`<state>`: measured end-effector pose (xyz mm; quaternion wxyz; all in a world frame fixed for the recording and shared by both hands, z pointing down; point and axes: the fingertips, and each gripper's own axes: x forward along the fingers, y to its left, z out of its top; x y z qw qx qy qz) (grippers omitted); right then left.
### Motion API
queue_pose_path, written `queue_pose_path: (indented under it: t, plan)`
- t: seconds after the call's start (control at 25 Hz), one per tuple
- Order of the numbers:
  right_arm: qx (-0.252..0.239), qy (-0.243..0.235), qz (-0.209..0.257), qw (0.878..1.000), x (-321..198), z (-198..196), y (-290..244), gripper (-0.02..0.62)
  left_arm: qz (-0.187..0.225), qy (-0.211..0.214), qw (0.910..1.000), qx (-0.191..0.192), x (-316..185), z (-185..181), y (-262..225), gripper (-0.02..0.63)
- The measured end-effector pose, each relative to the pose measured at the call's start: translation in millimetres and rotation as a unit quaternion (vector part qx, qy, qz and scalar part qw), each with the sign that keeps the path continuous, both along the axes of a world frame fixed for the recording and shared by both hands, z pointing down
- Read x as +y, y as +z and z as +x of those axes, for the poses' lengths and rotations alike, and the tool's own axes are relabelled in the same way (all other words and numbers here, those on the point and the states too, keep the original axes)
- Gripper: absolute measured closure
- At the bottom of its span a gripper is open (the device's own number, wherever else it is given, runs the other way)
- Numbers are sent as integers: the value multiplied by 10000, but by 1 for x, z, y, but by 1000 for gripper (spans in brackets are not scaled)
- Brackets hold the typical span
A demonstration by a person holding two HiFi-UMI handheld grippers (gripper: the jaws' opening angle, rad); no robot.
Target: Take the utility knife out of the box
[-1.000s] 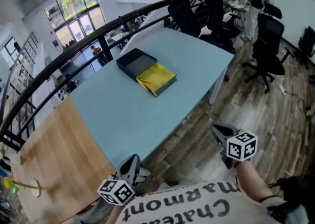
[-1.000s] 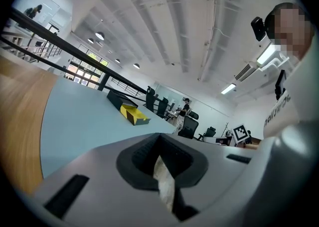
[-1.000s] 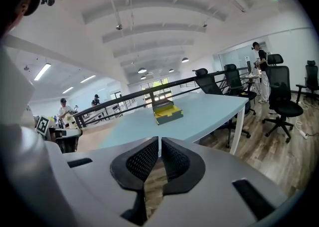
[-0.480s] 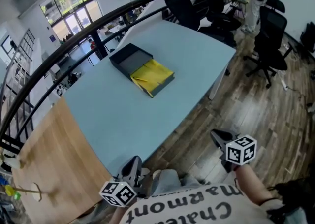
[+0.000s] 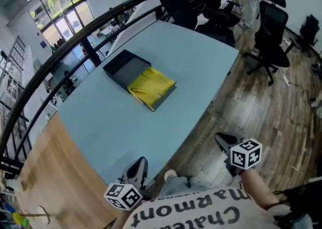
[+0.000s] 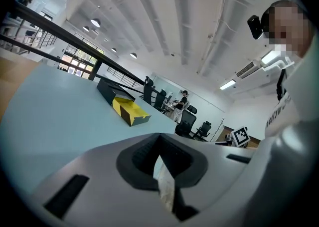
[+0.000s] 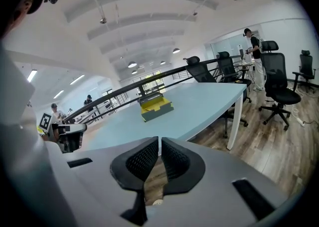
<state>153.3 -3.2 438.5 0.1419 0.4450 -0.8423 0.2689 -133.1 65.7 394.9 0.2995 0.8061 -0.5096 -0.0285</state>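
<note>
- Box (image 5: 151,88) lying open on blue table (image 5: 126,127), well apart from grippers.
- Left gripper (image 5: 140,164) low at table edge, jaws clenched, empty.
- Right gripper (image 5: 223,140) over wooden floor (image 5: 261,107), jaws clenched, empty.

Looks down on a light blue table (image 5: 176,47) bearing an open box (image 5: 153,86), yellow inside, dark lid (image 5: 125,68) touching its far-left side. Finds the left gripper (image 5: 140,164) at the table's near edge and the right gripper (image 5: 222,139) over the wood floor (image 5: 261,107), both well apart from the box.
</note>
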Motion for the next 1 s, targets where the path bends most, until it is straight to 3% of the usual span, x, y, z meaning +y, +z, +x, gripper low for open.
queue_pose_path:
  t: [0.32, 0.68, 1.0]
  plan:
    - [34, 142, -2, 9999, -34, -32, -8, 551, 47, 465, 9989, 91, -55, -9, -2, 604]
    - [-104, 561, -272, 9980, -59, -44, 1, 551, -52, 589, 9981, 178, -93, -30, 2, 604]
    - [-15, 264, -343, 9991, -74, -64, 5, 551, -96, 513, 9985, 181, -102, -35, 10, 604]
